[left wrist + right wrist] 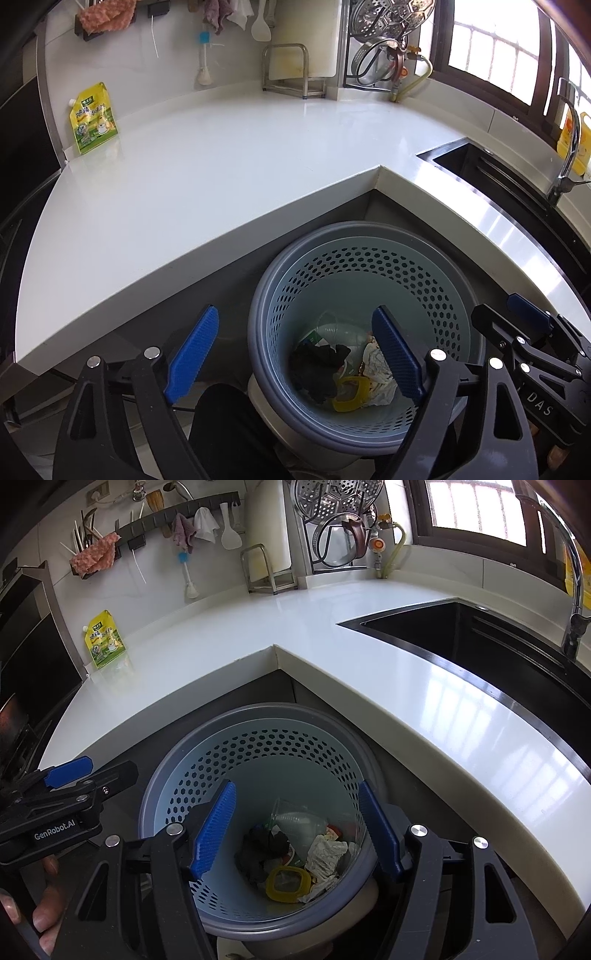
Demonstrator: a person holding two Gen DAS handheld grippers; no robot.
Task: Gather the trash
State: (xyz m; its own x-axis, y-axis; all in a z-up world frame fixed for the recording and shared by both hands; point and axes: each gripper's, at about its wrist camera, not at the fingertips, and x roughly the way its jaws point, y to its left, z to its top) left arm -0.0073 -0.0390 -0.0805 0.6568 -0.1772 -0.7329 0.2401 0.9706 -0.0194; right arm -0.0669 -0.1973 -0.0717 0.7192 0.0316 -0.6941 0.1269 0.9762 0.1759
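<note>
The trash (pixel 291 853) is lying at the bottom of the perforated blue bin (pixel 207 775), which is standing on the floor in the inner corner under the white surface (pixel 369 657): a clear plastic cup (pixel 295 818), a black crumpled piece (pixel 262 849), a yellow ring-shaped lid (pixel 286 884) and crumpled white paper (pixel 325 856). Both claws are hanging released above the bin with nothing between their blue pads, the left claw (pixel 295 358) and the right claw (pixel 295 830) close beside each other. That closeness is the likely trouble: pulling away carelessly could be knocking one frame against the other or clipping the bin rim and tipping it. A yellow-green pouch (pixel 94 118) is leaning at the wall; grabbing it as trash could be a mistake, since I cannot tell whether it is empty.
</note>
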